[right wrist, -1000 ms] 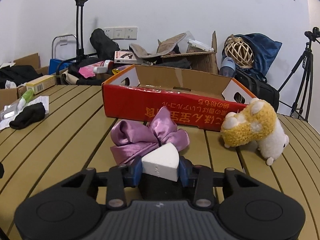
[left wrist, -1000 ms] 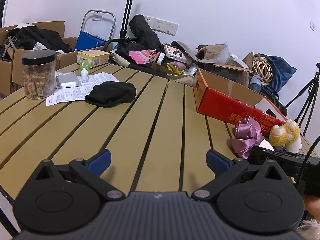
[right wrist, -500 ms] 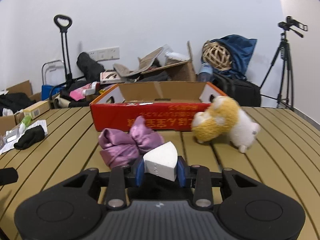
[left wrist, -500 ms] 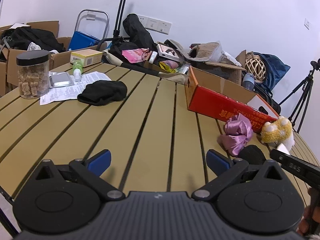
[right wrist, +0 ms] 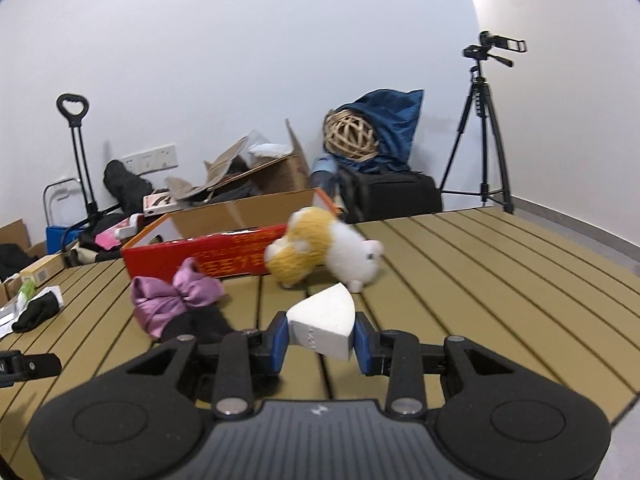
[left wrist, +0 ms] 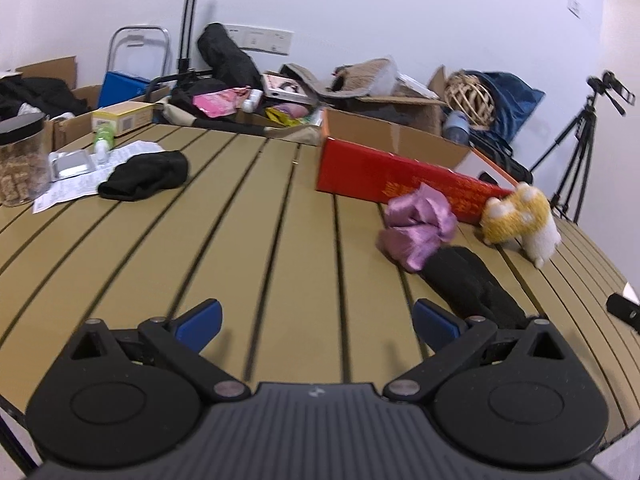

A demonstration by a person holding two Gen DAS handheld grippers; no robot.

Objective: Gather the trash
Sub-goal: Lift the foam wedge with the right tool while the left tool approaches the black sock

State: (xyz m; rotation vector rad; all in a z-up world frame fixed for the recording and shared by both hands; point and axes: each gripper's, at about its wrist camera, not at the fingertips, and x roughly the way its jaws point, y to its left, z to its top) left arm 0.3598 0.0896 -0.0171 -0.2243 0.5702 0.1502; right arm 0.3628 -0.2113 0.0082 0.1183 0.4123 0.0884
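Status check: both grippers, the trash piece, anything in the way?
Left gripper open, empty. Right gripper shut on white foam wedge. Plush toy and purple bow ahead.

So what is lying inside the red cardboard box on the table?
Only the brown inner walls of the red cardboard box show in the left wrist view. Its floor is hidden by the near wall, and in the right wrist view the plush toy partly covers it; contents cannot be seen.

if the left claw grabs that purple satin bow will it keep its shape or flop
Likely flops: the bow lies crumpled in soft folds on the table. Its sheen suggests slippery fabric, so the open left claw may slide. Probably light, and unlikely to roll.
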